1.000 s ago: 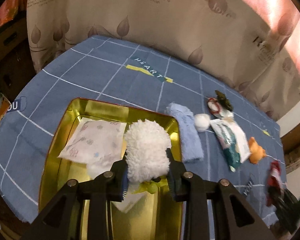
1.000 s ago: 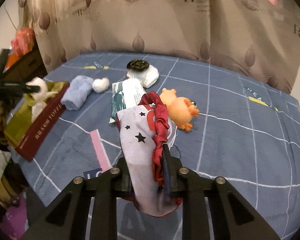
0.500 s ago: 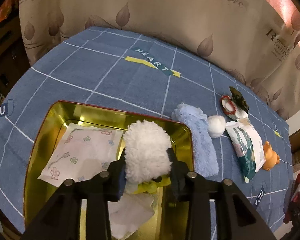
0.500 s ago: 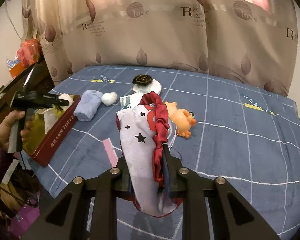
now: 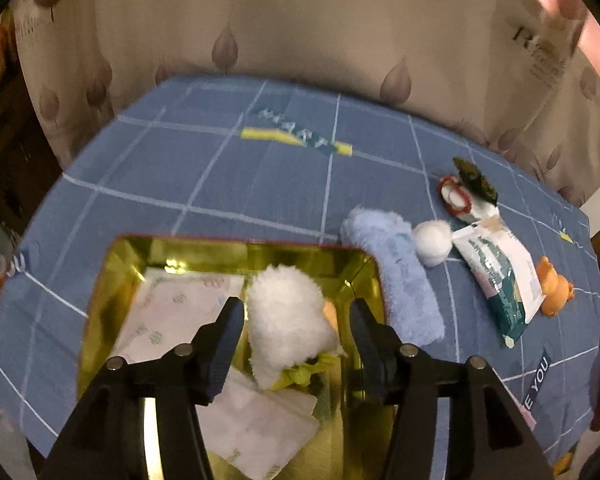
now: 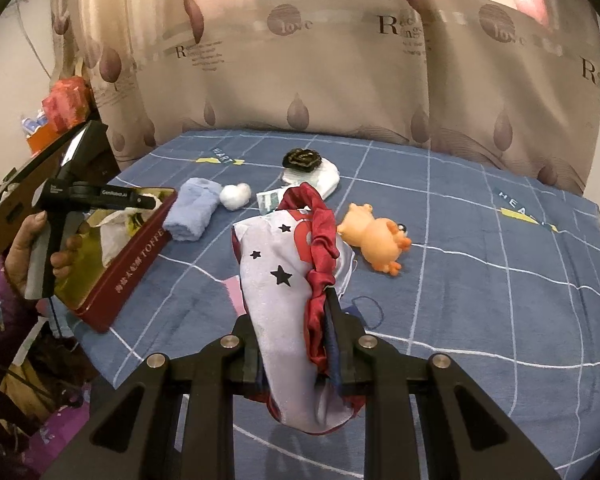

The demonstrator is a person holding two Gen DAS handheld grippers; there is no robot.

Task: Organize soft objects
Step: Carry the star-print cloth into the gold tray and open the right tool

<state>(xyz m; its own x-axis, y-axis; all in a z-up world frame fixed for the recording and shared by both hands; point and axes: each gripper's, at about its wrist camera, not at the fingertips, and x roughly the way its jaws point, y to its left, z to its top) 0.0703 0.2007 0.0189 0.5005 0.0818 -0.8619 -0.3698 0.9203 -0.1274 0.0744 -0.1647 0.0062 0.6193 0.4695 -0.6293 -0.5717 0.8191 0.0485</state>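
Left claw (image 5: 296, 320) just opened, fluffy toy (image 5: 288, 316) freed in tin (image 5: 236, 250); right claw (image 6: 292, 344) clamps starred cloth (image 6: 276, 272).

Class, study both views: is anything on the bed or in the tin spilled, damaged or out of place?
Nothing looks spilled or damaged. The blue towel leans against the tin's outer wall, not yet inside; the fluffy white toy already is.

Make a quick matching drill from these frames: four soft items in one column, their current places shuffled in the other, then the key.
Items
1. white fluffy toy
2. light blue towel roll
3. star-print cloth
4. orange plush

Places
A. gripped in the right gripper
B. on the blue sheet beside the tin's edge
C. in the gold tin, between the open left gripper fingers
D. on the sheet just beyond the held cloth

Pairs: 1-C, 2-B, 3-A, 4-D
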